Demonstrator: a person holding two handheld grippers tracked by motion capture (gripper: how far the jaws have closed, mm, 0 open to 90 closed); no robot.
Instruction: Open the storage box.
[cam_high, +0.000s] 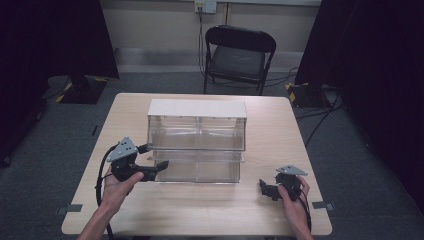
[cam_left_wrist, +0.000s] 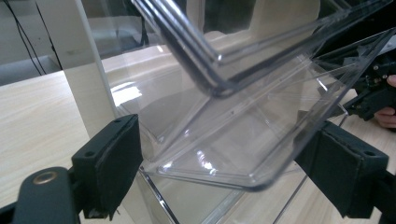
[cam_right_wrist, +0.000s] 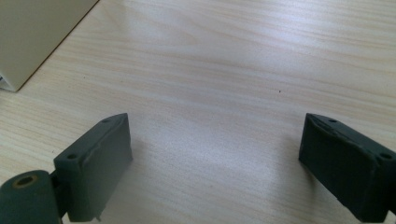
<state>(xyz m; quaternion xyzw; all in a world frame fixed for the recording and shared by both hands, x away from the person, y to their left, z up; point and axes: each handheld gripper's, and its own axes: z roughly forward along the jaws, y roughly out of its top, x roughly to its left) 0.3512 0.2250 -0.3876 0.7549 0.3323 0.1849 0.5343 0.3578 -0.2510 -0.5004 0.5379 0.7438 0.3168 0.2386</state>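
A clear plastic drawer cabinet (cam_high: 197, 135) with a white top stands at the middle of the wooden table (cam_high: 280, 125). Its lower drawer (cam_high: 197, 170) juts forward toward me. My left gripper (cam_high: 154, 157) is at that drawer's left front corner, open. In the left gripper view (cam_left_wrist: 229, 161) the two pads (cam_left_wrist: 112, 158) stand wide on either side of the tilted clear drawer's rim (cam_left_wrist: 243, 126), with a gap on each side. My right gripper (cam_high: 266, 189) is held low over the table near the front right, open. Its jaws (cam_right_wrist: 215, 158) have bare wood (cam_right_wrist: 224, 70) between them.
A black folding chair (cam_high: 239, 55) stands beyond the table's far edge. Dark curtains hang at both sides, and cables lie on the floor at the right. The cabinet's pale side wall (cam_right_wrist: 32, 32) is off to the right gripper's left. The other hand's gripper (cam_left_wrist: 373, 100) appears through the clear plastic.
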